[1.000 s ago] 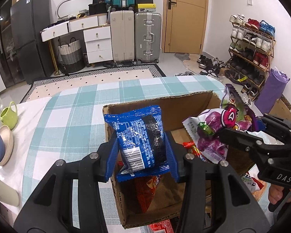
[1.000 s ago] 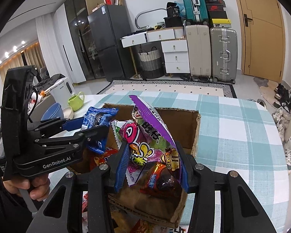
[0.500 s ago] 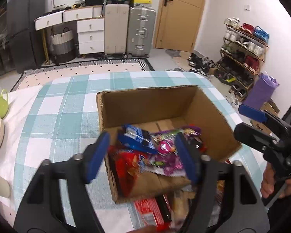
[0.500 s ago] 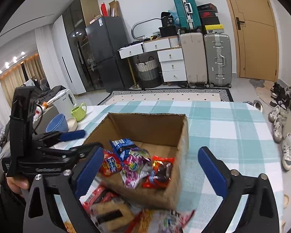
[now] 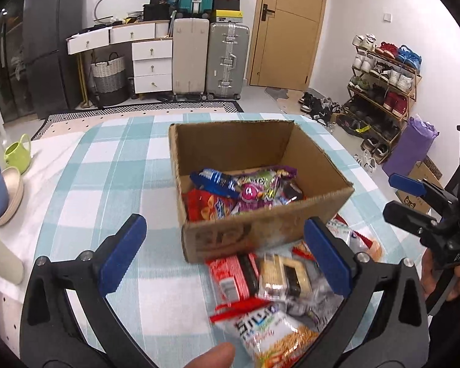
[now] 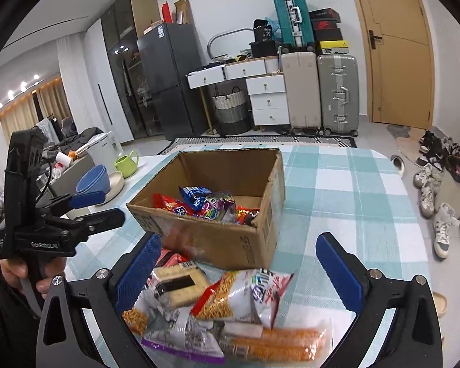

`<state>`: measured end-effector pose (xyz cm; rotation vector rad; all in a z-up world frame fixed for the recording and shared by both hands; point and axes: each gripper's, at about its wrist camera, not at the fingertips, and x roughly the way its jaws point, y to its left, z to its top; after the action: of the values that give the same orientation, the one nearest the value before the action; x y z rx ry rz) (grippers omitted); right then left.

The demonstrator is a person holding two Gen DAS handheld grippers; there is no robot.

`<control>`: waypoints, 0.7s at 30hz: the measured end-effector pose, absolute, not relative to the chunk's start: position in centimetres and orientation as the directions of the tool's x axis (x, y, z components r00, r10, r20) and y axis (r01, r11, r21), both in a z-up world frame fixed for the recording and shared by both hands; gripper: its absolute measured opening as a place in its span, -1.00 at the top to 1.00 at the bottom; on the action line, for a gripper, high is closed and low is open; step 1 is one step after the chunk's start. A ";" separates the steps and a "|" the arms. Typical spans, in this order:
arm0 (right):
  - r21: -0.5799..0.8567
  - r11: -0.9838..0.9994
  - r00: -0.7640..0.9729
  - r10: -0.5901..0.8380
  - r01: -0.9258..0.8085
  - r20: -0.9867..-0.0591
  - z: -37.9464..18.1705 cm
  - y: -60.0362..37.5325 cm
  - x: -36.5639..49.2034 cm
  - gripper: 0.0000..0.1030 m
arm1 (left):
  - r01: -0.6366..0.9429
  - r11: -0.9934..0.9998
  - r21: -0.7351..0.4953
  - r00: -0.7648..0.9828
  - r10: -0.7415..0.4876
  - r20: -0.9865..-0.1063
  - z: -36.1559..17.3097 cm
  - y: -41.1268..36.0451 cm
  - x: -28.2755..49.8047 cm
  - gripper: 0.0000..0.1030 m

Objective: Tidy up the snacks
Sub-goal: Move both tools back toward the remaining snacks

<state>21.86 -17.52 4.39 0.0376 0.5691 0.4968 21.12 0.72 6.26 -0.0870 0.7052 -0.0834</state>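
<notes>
**Reaching for the next snack**

Both my tongs, left (image 5: 224, 250) and right (image 6: 239, 265), gape empty. The left's jaws are opening. Loose snack packets (image 6: 230, 306) lie near me, before the cardboard box (image 5: 260, 236). I should pinch one packet squarely.

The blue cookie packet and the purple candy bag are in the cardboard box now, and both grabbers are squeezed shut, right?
Not quite. The blue cookie packet and the purple candy bag do lie in the cardboard box, but both grabbers are wide open, not shut. The left wrist view shows the left gripper empty; the right wrist view shows the right gripper empty.
</notes>
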 end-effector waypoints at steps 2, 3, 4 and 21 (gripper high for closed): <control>0.171 0.887 0.734 0.452 -0.429 -0.506 4.1 -17.9 21.1 -0.99 | 0.038 0.992 -0.117 0.764 -0.104 -0.637 6.3 0.9 19.9 -0.99; 0.172 0.889 0.734 0.449 -0.425 -0.509 3.9 -18.0 20.8 -0.99 | 0.033 0.992 -0.118 0.765 -0.101 -0.636 6.4 1.0 19.4 -0.99; 0.172 0.891 0.735 0.446 -0.420 -0.511 3.7 -18.2 20.4 -0.99 | 0.029 0.993 -0.117 0.768 -0.097 -0.633 6.3 1.1 18.9 -0.99; 0.124 0.912 0.739 0.392 -0.391 -0.548 0.4 -18.8 17.6 -0.99 | 0.042 0.995 -0.085 0.771 -0.087 -0.631 4.1 -0.1 14.0 -0.99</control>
<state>17.60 -18.82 0.44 0.0011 0.6019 0.4296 14.02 -0.11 4.14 -0.0671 0.6873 -0.0701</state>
